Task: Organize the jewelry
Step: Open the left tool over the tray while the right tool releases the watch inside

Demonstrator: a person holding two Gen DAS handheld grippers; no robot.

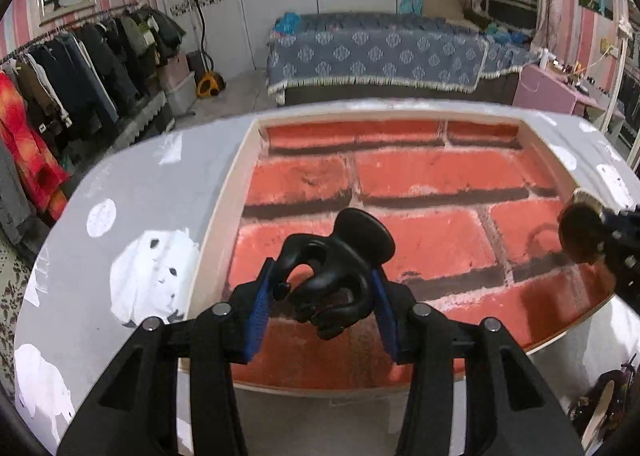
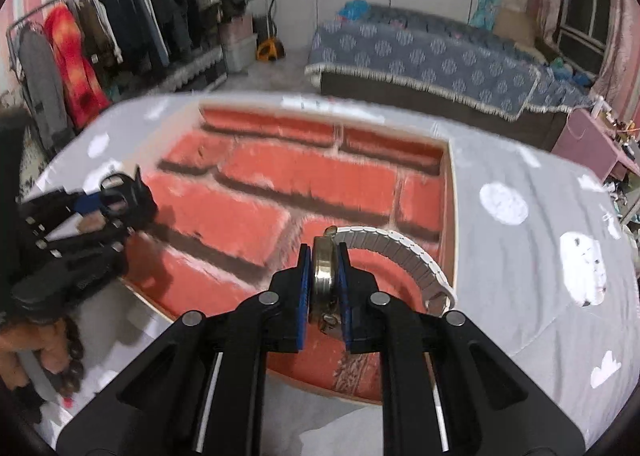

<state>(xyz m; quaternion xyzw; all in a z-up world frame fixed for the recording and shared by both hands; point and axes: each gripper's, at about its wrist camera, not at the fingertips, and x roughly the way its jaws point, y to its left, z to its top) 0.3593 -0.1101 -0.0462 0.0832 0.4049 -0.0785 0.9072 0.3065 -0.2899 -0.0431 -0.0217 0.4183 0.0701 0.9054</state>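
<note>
My left gripper (image 1: pixel 320 290) is shut on a black hook-shaped jewelry holder (image 1: pixel 340 268) with a round base, held above a board printed with red bricks (image 1: pixel 420 179). In the right wrist view my right gripper (image 2: pixel 325 284) is shut on a wristwatch (image 2: pixel 322 276), pinching its metal case edge-on; the white link band (image 2: pixel 404 252) arcs off to the right. The watch also appears at the right edge of the left wrist view as a dark round shape (image 1: pixel 580 232). The left gripper with the black holder (image 2: pixel 120 195) appears at the left of the right wrist view.
The brick board (image 2: pixel 280 179) lies on a grey cloth with white animal prints (image 2: pixel 540 236). A person's hand with a dark bead bracelet (image 2: pixel 72 356) is at the lower left. Beyond are a bed (image 1: pixel 380 51), a clothes rack (image 1: pixel 80 67) and a pink table (image 1: pixel 552 87).
</note>
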